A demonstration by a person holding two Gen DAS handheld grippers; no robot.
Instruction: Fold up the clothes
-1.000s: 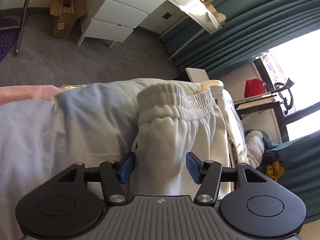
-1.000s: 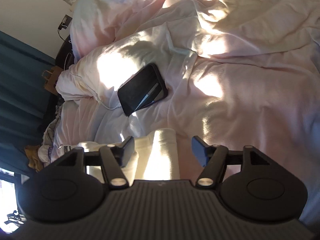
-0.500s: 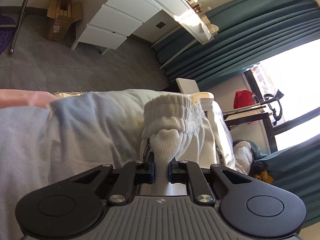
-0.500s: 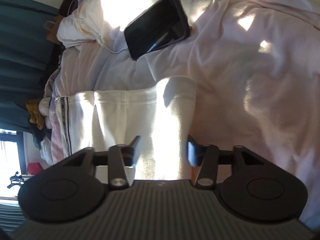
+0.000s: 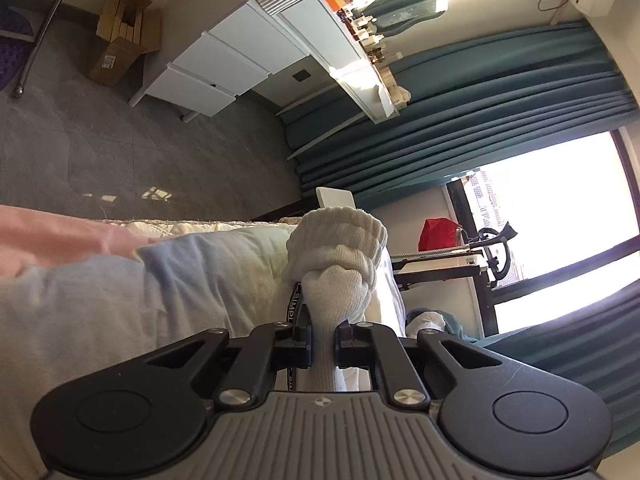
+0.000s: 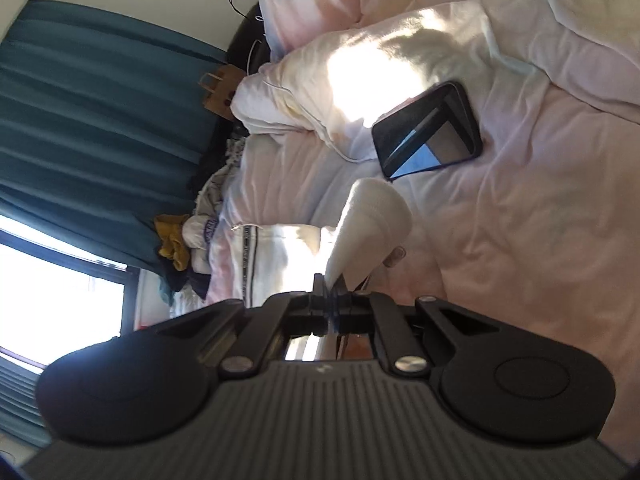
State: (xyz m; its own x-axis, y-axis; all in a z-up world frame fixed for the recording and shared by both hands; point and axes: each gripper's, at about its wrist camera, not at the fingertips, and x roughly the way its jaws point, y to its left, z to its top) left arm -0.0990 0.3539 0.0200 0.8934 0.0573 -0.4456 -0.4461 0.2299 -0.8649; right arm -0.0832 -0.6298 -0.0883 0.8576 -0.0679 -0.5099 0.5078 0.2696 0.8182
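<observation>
Both grippers, L [image 5: 323, 338] & R [image 6: 330, 300], pinch ribbed cream sweatpants [image 5: 334, 264].

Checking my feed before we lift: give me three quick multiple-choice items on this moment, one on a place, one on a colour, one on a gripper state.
1. Where does the phone lie?
A. on the pink bedding beyond the trouser cuff
B. on the floor
C. on the white drawers

2. What colour are the curtains?
A. red
B. dark teal
C. yellow

3. How is the left gripper?
A. open above the cloth
B. shut on nothing
C. shut on the white trousers' waistband

Answers:
1 A, the right wrist view shows it on the bedding past the cuff.
2 B, teal folds hang beside the window.
3 C, bunched waistband passes between its closed fingers.
</observation>
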